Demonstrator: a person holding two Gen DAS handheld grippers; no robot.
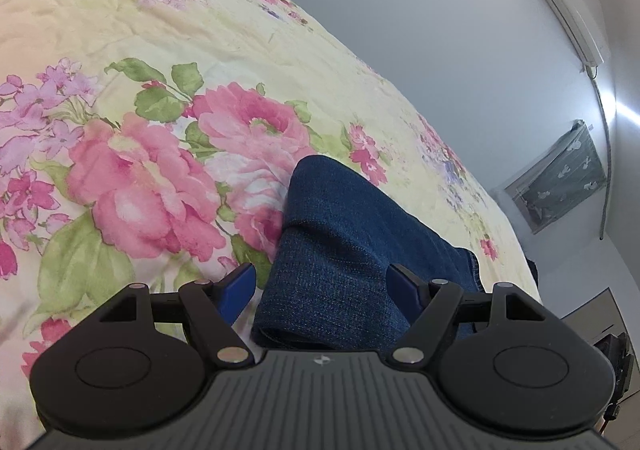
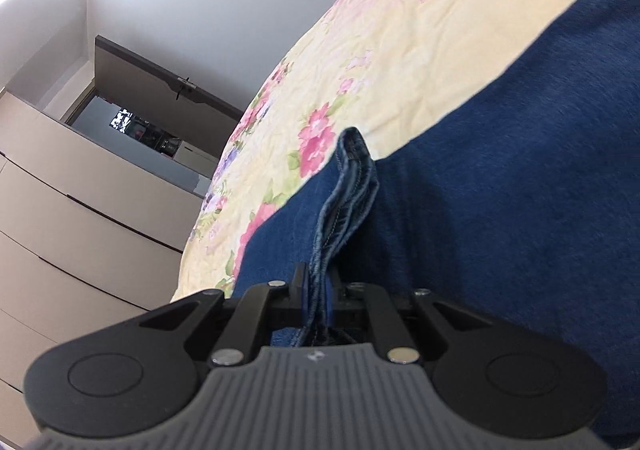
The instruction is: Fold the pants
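Dark blue denim pants [image 1: 340, 250] lie folded on a floral bedspread [image 1: 152, 130]. In the left wrist view my left gripper [image 1: 324, 282] stands open just above the folded end of the pants, its blue pads on either side of the cloth and not pressing it. In the right wrist view my right gripper [image 2: 318, 286] is shut on a stitched hem edge of the pants [image 2: 344, 194], which stands up in a ridge out of the jaws. More denim [image 2: 520, 190] fills the right side of that view.
The bedspread [image 2: 400, 50] runs to the bed's edge at the left of the right wrist view, with beige drawers [image 2: 80, 218] and an open doorway [image 2: 140, 118] beyond. An air conditioner [image 1: 568, 14] hangs on the grey wall past the bed.
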